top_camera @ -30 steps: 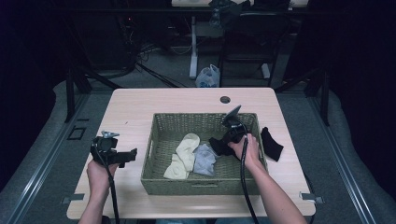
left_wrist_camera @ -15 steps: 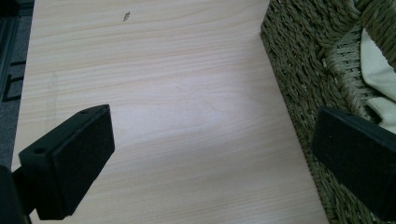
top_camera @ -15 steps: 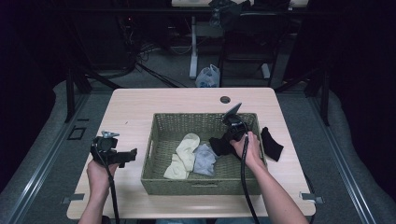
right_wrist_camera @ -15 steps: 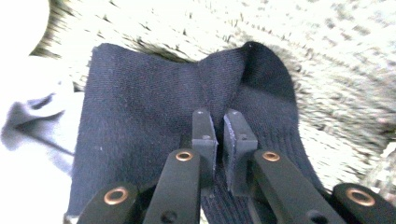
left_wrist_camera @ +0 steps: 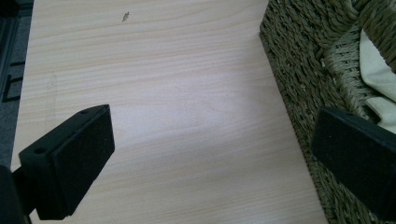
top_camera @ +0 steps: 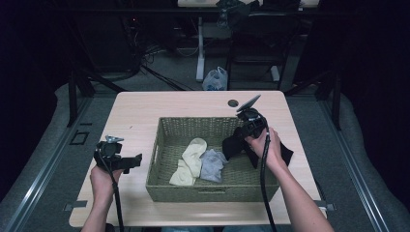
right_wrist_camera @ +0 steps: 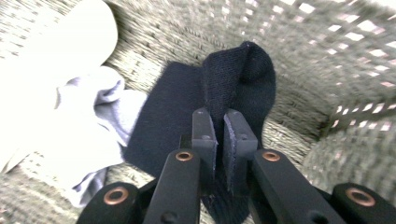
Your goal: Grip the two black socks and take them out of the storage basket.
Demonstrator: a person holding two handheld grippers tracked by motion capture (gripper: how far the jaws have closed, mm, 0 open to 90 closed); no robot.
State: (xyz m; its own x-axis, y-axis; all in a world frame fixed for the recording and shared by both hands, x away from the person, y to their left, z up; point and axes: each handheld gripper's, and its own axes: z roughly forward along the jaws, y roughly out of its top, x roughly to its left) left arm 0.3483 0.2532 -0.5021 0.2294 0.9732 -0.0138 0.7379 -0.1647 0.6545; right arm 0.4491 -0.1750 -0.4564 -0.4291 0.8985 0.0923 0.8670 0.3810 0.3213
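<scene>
Socks: two black (top_camera: pixel 232 144), one cream (top_camera: pixel 190 159), one grey (top_camera: pixel 211 164).

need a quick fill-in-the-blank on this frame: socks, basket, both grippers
1. The right gripper is shut on a ____ sock.
2. The cream sock and grey sock lie inside the woven ____.
3. The left gripper, jaws ____, hovers over bare table beside the basket.
4. Another dark sock lies on the table, ____ the basket.

Missing words: dark; basket; open; outside
</scene>
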